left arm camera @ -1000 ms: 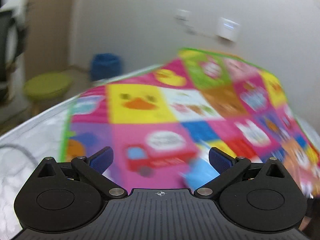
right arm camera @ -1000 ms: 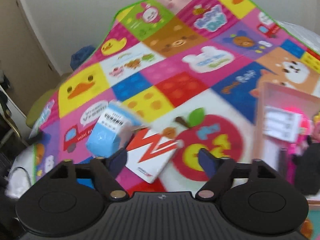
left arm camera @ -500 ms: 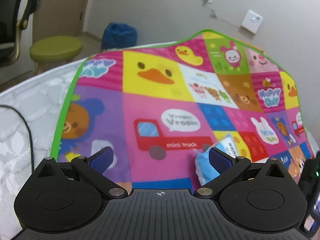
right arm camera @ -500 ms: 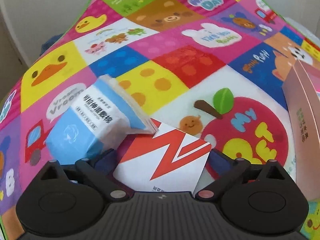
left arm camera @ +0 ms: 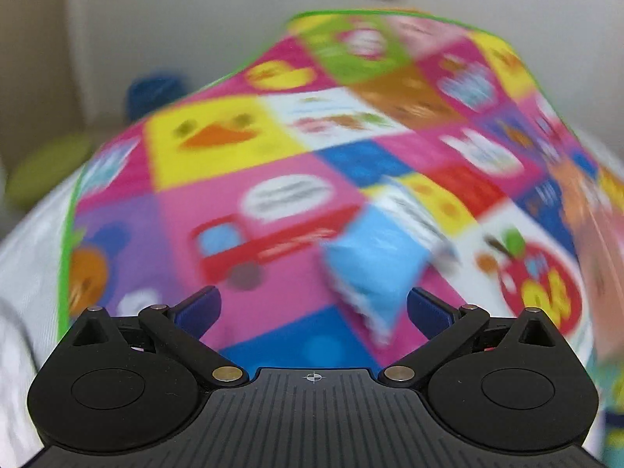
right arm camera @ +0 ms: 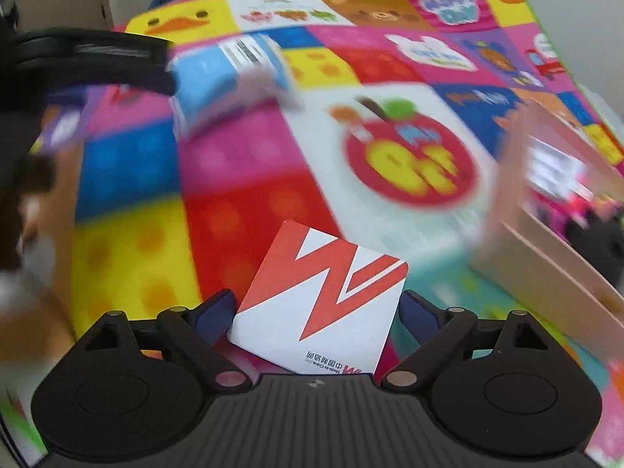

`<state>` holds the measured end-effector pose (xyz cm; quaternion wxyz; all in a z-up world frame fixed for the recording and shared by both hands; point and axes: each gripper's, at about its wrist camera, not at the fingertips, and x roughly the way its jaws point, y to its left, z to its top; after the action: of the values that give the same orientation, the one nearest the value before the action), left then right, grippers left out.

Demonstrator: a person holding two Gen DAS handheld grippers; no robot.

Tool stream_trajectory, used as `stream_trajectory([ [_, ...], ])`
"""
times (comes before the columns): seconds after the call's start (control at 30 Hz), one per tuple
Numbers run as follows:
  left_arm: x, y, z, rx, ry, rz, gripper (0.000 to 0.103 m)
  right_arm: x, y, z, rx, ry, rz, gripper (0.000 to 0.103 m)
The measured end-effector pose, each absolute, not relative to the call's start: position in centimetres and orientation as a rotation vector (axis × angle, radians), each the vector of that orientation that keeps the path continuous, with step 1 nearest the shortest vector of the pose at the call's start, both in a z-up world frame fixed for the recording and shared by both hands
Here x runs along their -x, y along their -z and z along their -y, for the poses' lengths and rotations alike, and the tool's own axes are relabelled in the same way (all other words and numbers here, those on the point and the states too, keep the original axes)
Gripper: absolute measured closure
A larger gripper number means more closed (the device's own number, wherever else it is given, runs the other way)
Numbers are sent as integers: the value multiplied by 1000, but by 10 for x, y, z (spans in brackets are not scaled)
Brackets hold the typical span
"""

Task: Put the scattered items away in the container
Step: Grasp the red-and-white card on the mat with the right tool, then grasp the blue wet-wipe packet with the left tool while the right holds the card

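Note:
A white box with a red zigzag point(right arm camera: 327, 288) fills the gap between the fingers of my right gripper point(right arm camera: 316, 312). The jaws are closing, both pads touch its sides, and it stays sharp while the mat blurs. A light blue soft pack point(left arm camera: 374, 269) lies on the play mat just ahead of my left gripper point(left arm camera: 312, 308), nearer its right finger. That gripper is open and holds nothing. In the right wrist view the blue pack point(right arm camera: 226, 78) sits at the upper left, with the left gripper's dark body point(right arm camera: 89, 58) beside it.
A pink open box point(right arm camera: 546, 257) with pink and black items inside stands on the mat at the right. The colourful play mat point(right arm camera: 128, 257) covers a white quilted bed point(left arm camera: 27, 257). A green stool point(left arm camera: 43, 171) and a blue bin point(left arm camera: 156, 89) stand beyond the mat's far left.
The right gripper has taken the red and white box and carried it away from the blue pack toward the near side. The left gripper has dropped closer to the blue pack.

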<state>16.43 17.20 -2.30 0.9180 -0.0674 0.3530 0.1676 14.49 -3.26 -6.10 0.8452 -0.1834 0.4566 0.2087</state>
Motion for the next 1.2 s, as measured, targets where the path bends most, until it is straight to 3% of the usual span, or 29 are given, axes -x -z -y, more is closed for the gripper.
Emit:
stream_trajectory([
  [0.23,-172,33,-146,15,-312,-691,0,-127,38,127,221,-270,-928,12],
  [0.43,-195,52,-153,-17,-315,-706,0,-80,-4,188,-32,-209,-776,2],
  [0.67,-212,64,-145,-107,-266,-688,1,-34,6,231,-60,-180,-686,0],
  [0.7,-214,63,-146,-109,-278,-683,2,-36,6,229,-35,-177,-679,0],
  [0.73,-214,62,-146,-114,-289,-680,18,-35,4,229,-22,-179,-656,0],
  [0.77,-215,62,-147,-122,-296,-687,27,-33,3,229,-19,-192,-639,0],
  [0.97,-208,58,-130,-167,-240,-692,42,-36,4,238,-63,-179,-641,0],
  [1.2,-160,38,-55,-185,10,-741,45,-39,-5,250,-115,-90,-636,0],
])
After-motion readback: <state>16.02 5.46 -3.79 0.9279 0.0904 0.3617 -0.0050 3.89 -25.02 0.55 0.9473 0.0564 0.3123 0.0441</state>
